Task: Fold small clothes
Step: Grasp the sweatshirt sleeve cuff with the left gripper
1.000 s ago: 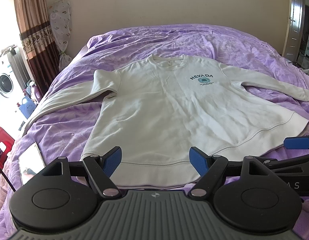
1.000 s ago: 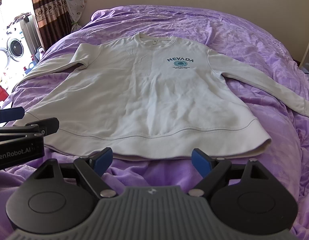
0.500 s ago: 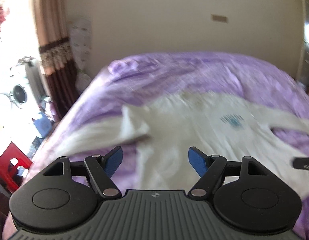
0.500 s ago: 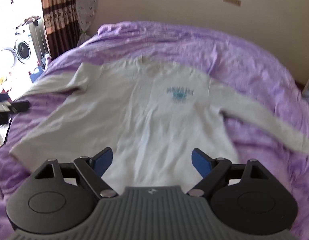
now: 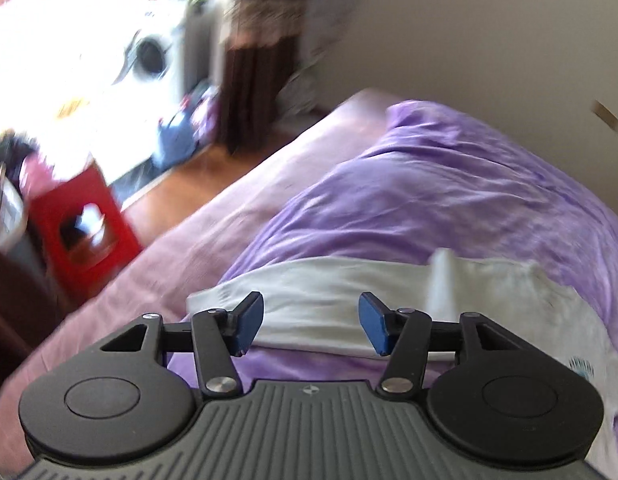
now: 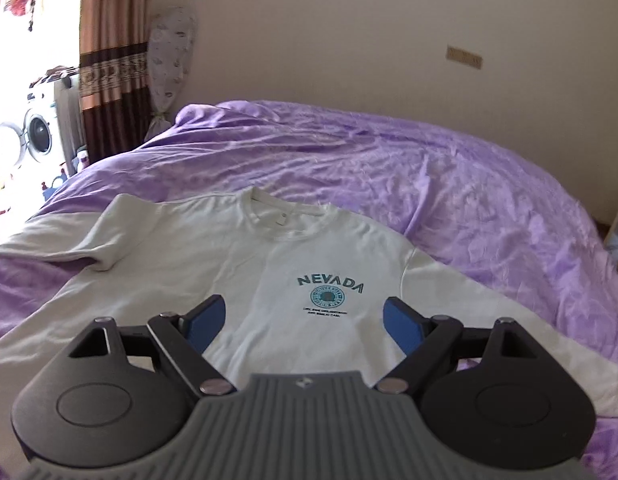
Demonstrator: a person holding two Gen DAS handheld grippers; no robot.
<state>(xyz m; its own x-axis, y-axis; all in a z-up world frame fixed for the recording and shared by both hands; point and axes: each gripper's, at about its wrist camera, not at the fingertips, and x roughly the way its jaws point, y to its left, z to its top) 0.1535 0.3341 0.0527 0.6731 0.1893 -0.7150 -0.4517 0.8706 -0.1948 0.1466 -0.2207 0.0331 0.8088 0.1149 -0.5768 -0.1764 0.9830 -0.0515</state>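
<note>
A pale long-sleeved sweatshirt with a teal NEVADA print lies flat, front up, on the purple bedspread. My right gripper is open and empty, above the chest just below the print. My left gripper is open and empty, over the shirt's left sleeve, which stretches toward the bed's left edge; its cuff lies just left of the fingers. The left wrist view is tilted and blurred.
Left of the bed there is wooden floor with a red stool, a washing machine and a brown curtain. The right wrist view shows the curtain, the washing machine and the wall behind the bed.
Both grippers have moved forward from the hem over the shirt. The left one has swung left to the sleeve. Both stay open.
</note>
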